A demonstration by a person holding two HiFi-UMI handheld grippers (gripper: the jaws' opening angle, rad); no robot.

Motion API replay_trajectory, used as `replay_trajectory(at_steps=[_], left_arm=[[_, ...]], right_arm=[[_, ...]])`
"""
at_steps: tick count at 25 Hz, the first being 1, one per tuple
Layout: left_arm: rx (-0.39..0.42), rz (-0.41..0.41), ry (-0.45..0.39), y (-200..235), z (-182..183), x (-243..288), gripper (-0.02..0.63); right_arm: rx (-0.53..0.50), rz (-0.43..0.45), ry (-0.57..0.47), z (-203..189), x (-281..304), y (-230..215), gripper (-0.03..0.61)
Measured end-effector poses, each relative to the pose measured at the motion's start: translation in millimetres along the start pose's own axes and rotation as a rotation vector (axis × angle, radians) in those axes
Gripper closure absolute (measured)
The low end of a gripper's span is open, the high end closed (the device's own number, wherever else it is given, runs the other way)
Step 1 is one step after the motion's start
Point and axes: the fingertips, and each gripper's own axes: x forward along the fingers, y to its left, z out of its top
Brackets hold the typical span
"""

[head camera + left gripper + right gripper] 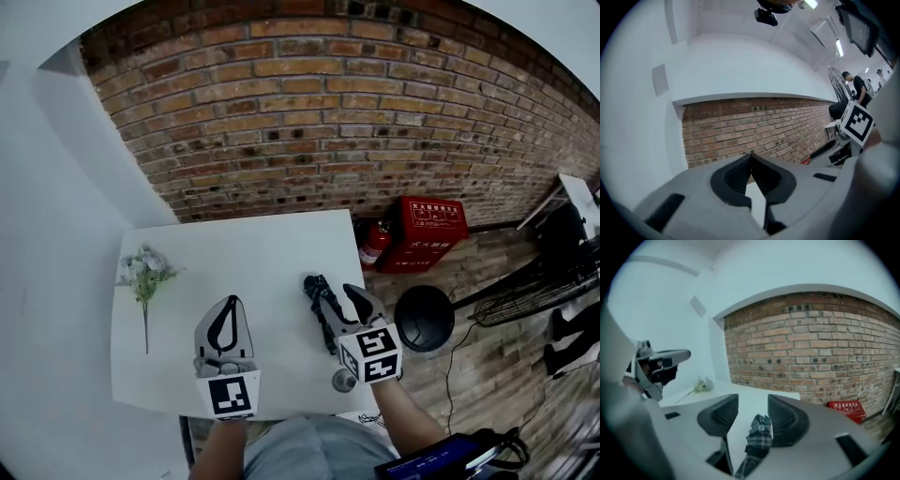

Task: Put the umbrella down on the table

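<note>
Closest to the camera, the marker cubes of the left gripper (pixel 231 302) and the right gripper (pixel 753 401) are seen above the front edge of the white table (pixel 253 248). At the left edge of the table a pale artificial flower (pixel 143 272) is laid, with its stem pointed toward the front edge. Just right of it, well apart from the flower, the left gripper is held; its jaws are closed with the tips touching, and nothing is caught between them (only the brick wall (pixel 328 103) is seen beyond the tips). Further right, the umbrella (pixel 319 292) is found on the table, folded, dark and checked, laid along the right edge near the front right corner. The right gripper is held over it with its jaws apart. In the right gripper view the umbrella is seen between the two jaws and lower than them, and it is not pressed by either pad. Past the right edge of the table, on the wooden floor, a red fire extinguisher (pixel 374 246) and a red box (pixel 433 230) are placed against the wall, and a round black object (pixel 424 317) is seen nearer to the right gripper.
</note>
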Motion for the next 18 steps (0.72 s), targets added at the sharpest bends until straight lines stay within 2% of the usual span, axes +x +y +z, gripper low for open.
replay_trajectory(at_steps=[4, 9, 18], left_arm=[[0.028, 0.027, -0.059, 5, 40, -4, 0.606], [0.072, 0.056, -0.125, 8, 80, -7, 0.606], [0.075, 0.074, -0.156, 7, 93, -18, 0.606]], right_arm=[[-0.077, 0.005, -0.194, 72, -26, 15, 0.446], [-0.137, -0.043, -0.305, 114, -51, 20, 0.568], [-0.154, -0.033, -0.368, 131, -67, 26, 0.574]])
